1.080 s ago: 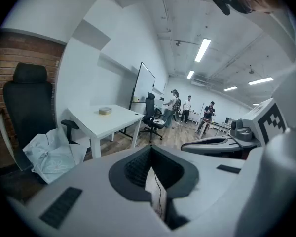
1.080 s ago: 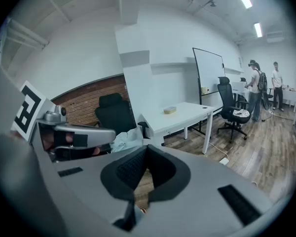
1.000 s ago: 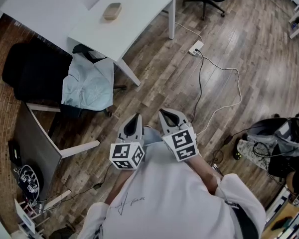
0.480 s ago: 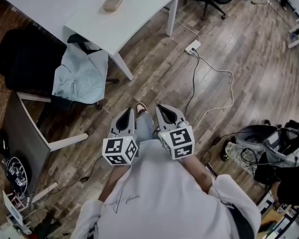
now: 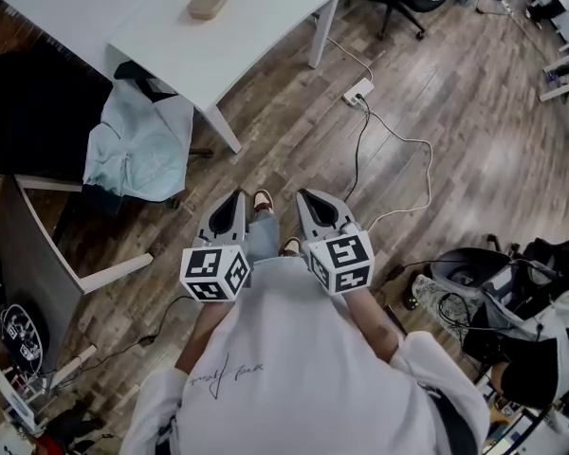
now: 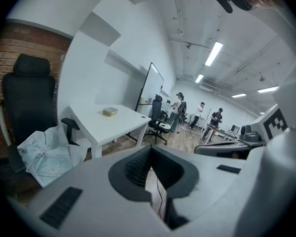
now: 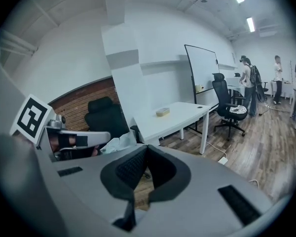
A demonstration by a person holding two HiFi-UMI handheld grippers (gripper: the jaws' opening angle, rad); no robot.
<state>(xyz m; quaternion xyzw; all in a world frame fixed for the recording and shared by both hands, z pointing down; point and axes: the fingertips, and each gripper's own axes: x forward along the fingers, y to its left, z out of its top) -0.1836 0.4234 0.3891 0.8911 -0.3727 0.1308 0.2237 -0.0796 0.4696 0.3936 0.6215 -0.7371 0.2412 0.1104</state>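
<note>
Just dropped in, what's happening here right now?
A person stands on the floor holding the left gripper and the right gripper side by side in front of the body. Both are shut with nothing between the jaws. Ahead stands a white table with a tan object on it, beside it a black chair draped with a pale blue cloth.

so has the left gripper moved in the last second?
Yes. The left gripper has come forward, toward the white table: in the head view the gap to the table's near leg is shorter.
</note>
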